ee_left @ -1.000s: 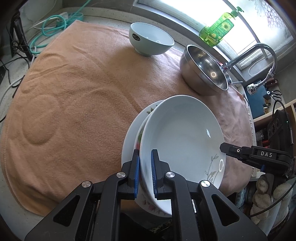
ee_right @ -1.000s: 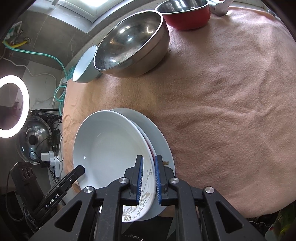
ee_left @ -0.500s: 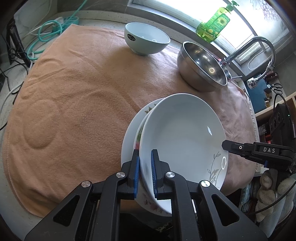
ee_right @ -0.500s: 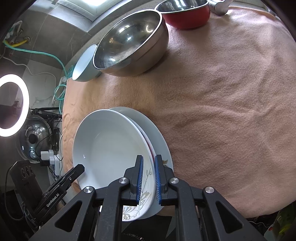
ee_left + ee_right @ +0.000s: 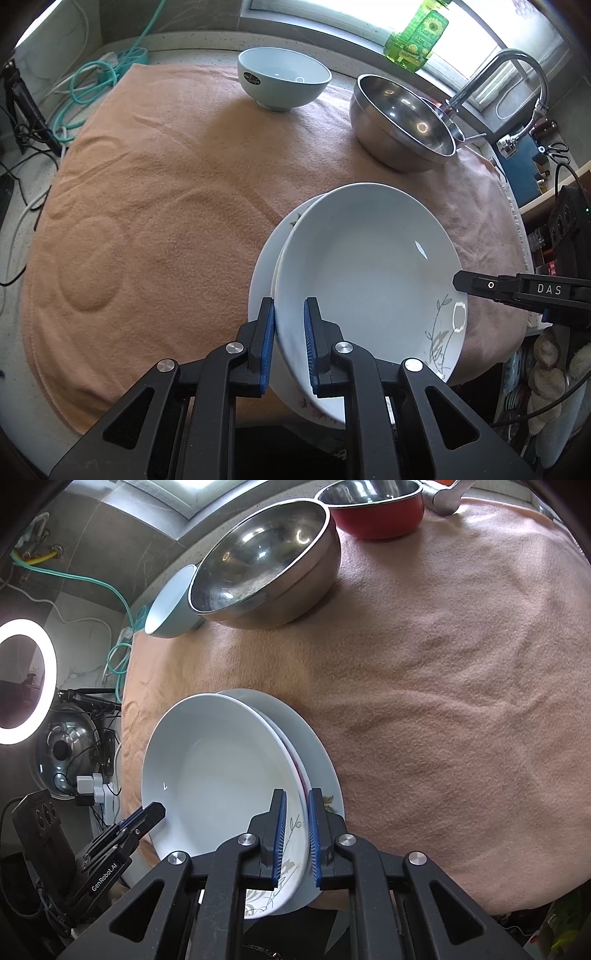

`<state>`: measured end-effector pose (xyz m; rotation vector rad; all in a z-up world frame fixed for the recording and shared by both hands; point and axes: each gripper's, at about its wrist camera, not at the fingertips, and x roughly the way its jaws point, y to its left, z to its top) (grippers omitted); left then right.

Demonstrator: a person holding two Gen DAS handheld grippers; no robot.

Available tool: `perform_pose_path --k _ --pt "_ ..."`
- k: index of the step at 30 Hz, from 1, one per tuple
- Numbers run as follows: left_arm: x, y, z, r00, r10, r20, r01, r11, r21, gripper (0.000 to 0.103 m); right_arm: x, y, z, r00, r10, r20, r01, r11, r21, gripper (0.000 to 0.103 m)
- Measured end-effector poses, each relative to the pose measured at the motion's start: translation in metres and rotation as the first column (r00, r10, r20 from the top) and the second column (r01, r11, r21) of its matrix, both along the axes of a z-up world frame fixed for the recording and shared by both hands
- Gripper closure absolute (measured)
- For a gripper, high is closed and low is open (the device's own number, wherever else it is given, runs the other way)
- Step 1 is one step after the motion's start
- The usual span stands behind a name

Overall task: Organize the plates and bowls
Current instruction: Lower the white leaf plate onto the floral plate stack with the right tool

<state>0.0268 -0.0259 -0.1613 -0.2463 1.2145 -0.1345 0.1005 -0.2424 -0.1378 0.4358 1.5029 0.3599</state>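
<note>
A deep white plate (image 5: 369, 280) (image 5: 221, 786) with a grey plant drawing lies on top of a stack of plates at the near edge of the peach towel (image 5: 166, 192). Under it a wider flat plate (image 5: 264, 280) (image 5: 314, 753) sticks out. My left gripper (image 5: 289, 332) has the top plate's near rim between its blue pads; its jaws are opening, though the pads still touch the rim. My right gripper (image 5: 294, 823) is shut on the opposite rim, and its tip shows in the left wrist view (image 5: 461, 282). A light blue bowl (image 5: 282, 79) and a steel bowl (image 5: 402, 118) stand at the back.
A red pot (image 5: 376, 509) sits behind the steel bowl (image 5: 266, 561). A faucet (image 5: 509, 70) and a green soap bottle (image 5: 417, 33) stand by the window. Cables (image 5: 96, 77) lie off the towel's far left corner. A ring light (image 5: 22, 681) glows beyond the table edge.
My left gripper has rolled a little and its pads stand slightly wider apart. The plate stack and the right gripper have kept their place.
</note>
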Motion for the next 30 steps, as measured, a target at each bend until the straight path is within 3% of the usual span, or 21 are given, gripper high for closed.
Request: perform_pose_path --k 21,30 --pt "0.001 0.003 0.009 1.0 0.012 0.019 -0.012 1.0 -0.013 0.091 -0.001 0.001 0.001 1.0 0.016 0.012 -0.016 1.0 -0.018 0.093" --pt "0.002 0.004 0.017 0.999 0.017 0.042 -0.016 1.0 -0.022 0.091 -0.005 0.001 0.014 0.997 0.036 0.068 -0.032 0.998 -0.056 0.093"
